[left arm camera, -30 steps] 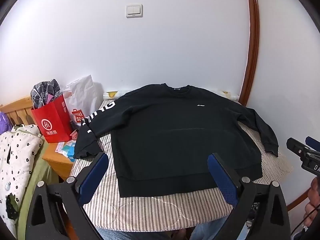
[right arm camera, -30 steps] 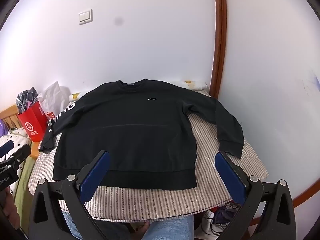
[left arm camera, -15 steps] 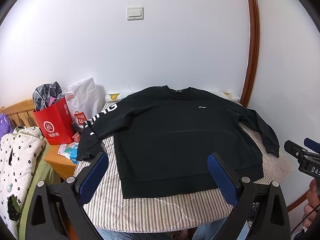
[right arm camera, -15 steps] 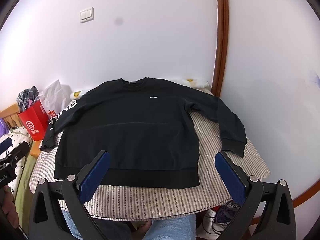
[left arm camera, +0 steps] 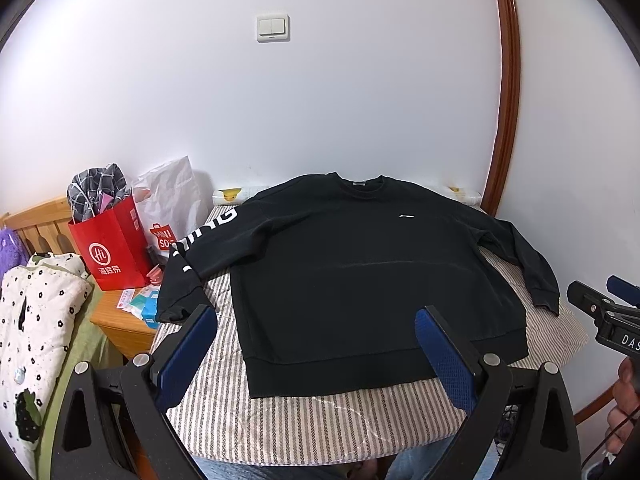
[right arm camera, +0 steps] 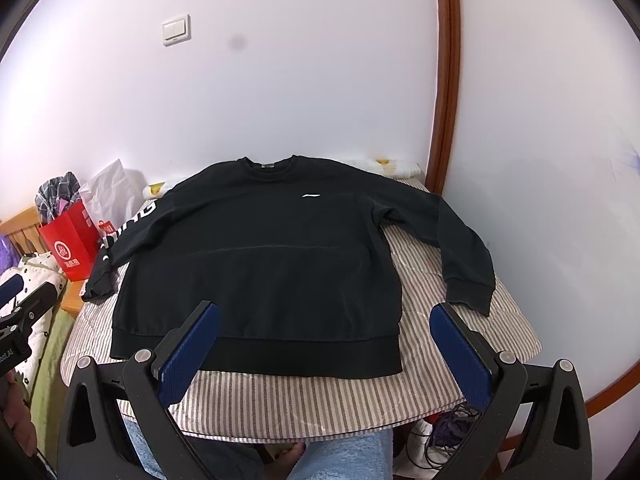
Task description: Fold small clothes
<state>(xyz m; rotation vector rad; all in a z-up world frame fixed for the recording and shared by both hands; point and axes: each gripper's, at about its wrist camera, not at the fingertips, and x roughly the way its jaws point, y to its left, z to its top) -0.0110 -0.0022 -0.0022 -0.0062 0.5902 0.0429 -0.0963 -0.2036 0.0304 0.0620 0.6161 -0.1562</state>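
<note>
I held both sets of fingers (left arm camera: 316, 338) (right arm camera: 324, 338) wide apart and empty above the hem of the black sweatshirt (right arm camera: 276, 256) — spread flat, ready to fold.

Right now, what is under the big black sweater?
The black sweater lies flat on a striped cloth, which shows around its hem and sleeves. What the cloth rests on is hidden, and so is anything under the sweater's middle. Both tongs are open above it.

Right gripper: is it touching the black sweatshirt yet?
Apart. In the left wrist view the right gripper hangs off the table's right side, clear of the black sweatshirt and its nearest cuff; its own view shows open, empty jaws.
</note>
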